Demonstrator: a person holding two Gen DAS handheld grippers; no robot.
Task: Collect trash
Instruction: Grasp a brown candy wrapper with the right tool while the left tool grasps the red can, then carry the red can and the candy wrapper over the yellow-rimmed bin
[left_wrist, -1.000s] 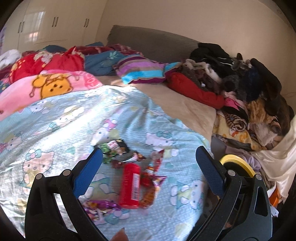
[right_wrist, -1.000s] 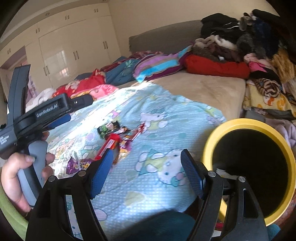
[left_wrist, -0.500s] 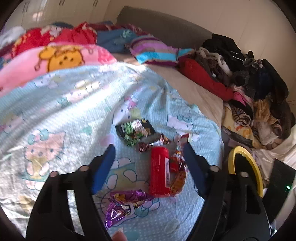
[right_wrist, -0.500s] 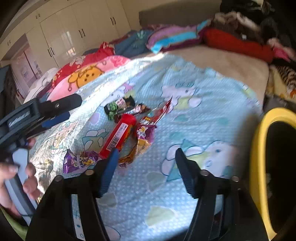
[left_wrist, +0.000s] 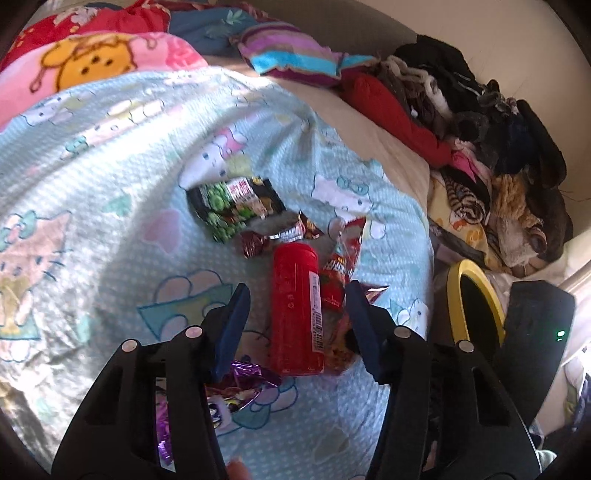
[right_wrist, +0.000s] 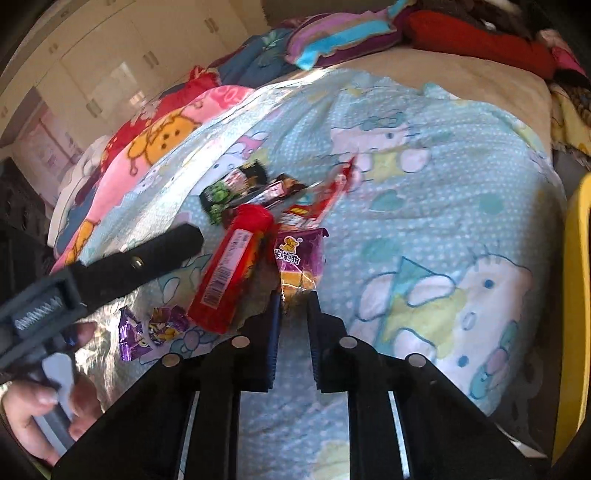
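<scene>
On a cartoon-print bed cover (left_wrist: 110, 192), the left claw (left_wrist: 295, 325), closing, straddles a red plastic tube (left_wrist: 297, 310) while the right claw (right_wrist: 293, 299), closing, pinches a purple foil wrapper (right_wrist: 299, 258).

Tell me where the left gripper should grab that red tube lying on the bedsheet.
Grip the red tube across its middle, coming down from above. It lies flat, lengthwise between the left gripper fingers, which have just been closing around it without touching yet. Its round, narrow sides suit a pinch there, probably clear of the wrappers beside it.

I see a home bedroom, a bed under a cartoon-print sheet (left_wrist: 92, 166), heaped blankets (right_wrist: 155, 133), piled clothes (left_wrist: 498, 155), white wardrobe doors (right_wrist: 122, 70).
</scene>
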